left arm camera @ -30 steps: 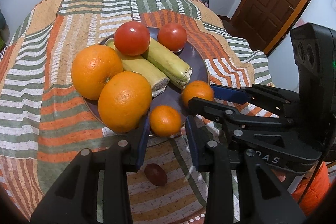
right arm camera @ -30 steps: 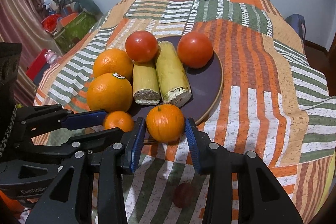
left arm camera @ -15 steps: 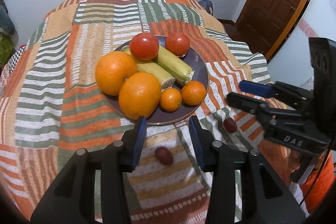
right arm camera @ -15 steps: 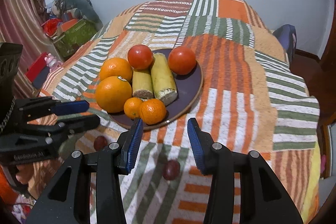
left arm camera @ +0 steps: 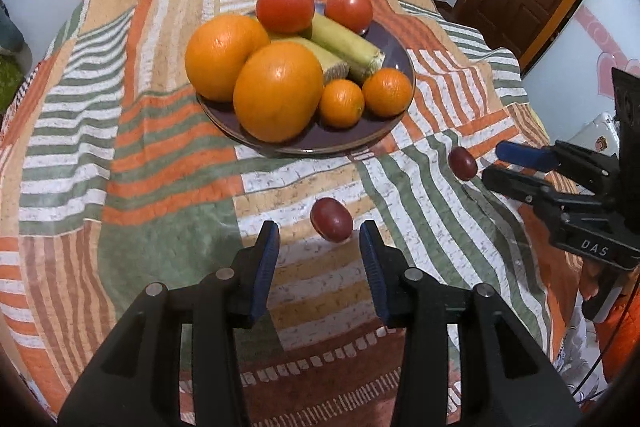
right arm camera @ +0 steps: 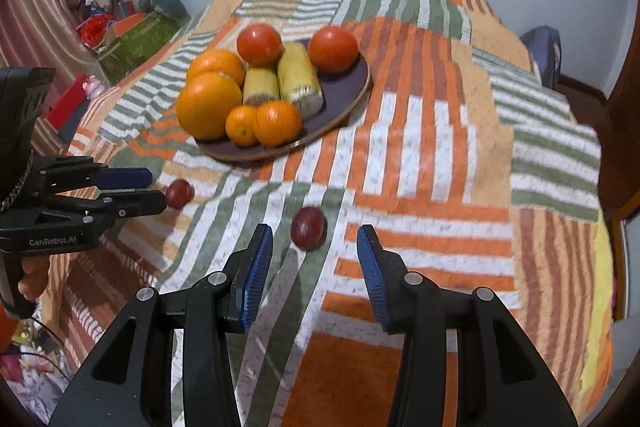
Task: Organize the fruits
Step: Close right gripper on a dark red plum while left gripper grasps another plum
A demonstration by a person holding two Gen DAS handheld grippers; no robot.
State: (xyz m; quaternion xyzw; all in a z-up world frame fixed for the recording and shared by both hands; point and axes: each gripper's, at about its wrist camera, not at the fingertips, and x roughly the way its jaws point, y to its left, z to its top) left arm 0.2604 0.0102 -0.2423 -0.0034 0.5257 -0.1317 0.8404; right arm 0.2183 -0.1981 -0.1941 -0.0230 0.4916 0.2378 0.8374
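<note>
Legible markings: "DAS" in white on the black body of the right claw (left arm camera: pixel 490 167), left wrist view. "GenRobot.AI" in white on the left claw (right arm camera: pixel 156 191) body, right wrist view. No others readable.

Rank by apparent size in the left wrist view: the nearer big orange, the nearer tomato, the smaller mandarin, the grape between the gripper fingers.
1. Nearer big orange
2. Nearer tomato
3. Smaller mandarin and grape: look alike; the grape's nearness inflates it.

One plate (left arm camera: pixel 384 143), two tomatoes (left arm camera: pixel 285 7), two big oranges (left arm camera: pixel 278 91), two small mandarins (left arm camera: pixel 342 103), two banana pieces (left arm camera: pixel 348 47), two dark plums (left arm camera: pixel 331 219).
</note>
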